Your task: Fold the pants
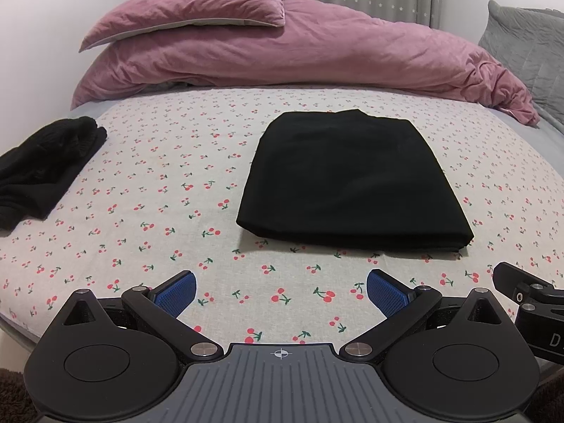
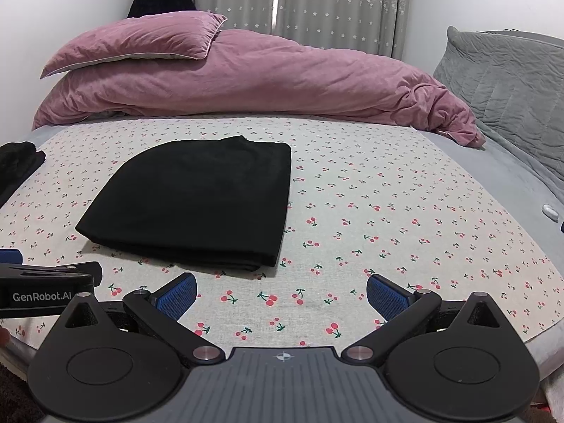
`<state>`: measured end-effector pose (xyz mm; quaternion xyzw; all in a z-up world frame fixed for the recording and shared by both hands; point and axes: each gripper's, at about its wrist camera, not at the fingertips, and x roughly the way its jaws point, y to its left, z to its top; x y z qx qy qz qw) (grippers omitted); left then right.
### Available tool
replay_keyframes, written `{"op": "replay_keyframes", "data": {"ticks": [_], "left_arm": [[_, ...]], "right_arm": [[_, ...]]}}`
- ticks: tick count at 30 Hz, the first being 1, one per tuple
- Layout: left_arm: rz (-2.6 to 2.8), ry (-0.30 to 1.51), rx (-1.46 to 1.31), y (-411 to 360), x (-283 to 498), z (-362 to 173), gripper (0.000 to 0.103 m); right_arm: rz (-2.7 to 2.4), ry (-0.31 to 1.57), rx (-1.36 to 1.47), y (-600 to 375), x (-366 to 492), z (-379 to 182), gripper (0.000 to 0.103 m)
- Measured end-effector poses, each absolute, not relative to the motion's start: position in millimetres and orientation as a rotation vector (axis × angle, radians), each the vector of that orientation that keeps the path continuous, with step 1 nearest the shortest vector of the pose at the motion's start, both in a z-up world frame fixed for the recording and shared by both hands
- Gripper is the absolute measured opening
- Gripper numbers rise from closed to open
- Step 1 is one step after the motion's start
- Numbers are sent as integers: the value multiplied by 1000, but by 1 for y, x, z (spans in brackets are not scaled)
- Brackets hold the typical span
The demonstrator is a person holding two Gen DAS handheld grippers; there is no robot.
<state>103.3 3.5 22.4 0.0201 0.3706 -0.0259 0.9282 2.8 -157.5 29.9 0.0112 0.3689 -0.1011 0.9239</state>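
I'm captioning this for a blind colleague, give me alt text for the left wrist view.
Black pants lie folded into a neat rectangle on a cherry-print sheet, just beyond the open, empty left gripper. A second dark garment sits at the left edge, with a pink duvet and pillow behind.

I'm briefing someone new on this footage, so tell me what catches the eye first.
The folded black pants lie flat in the middle of the cherry-print sheet. Behind them, a pink duvet with a pink pillow on top stretches across the bed. Both the left gripper and right gripper are open, short of the pants.
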Motion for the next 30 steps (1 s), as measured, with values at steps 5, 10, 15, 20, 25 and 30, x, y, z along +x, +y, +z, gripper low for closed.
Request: {"op": "replay_keyframes", "data": {"ticks": [5,10,15,20,25,30], "left_arm": [[-58,761,43,2,103,22,103],[-62,764,47,1,103,21,103],[-65,767,49,1,103,21,103],[-66,768,49,1,104,20,103],[-68,768,50,1,103,20,103],[-79,768,55,-1,103,19,103]], "right_arm": [[-206,759,24,-157,3,29,103],[-207,763,24,-156,4,28,103],[-205,765,24,-156,3,27,103],[-205,764,24,-156,4,26,103],[-207,765,24,-156,4,26,103],[-211,766,33,-158,5,26,103]]}}
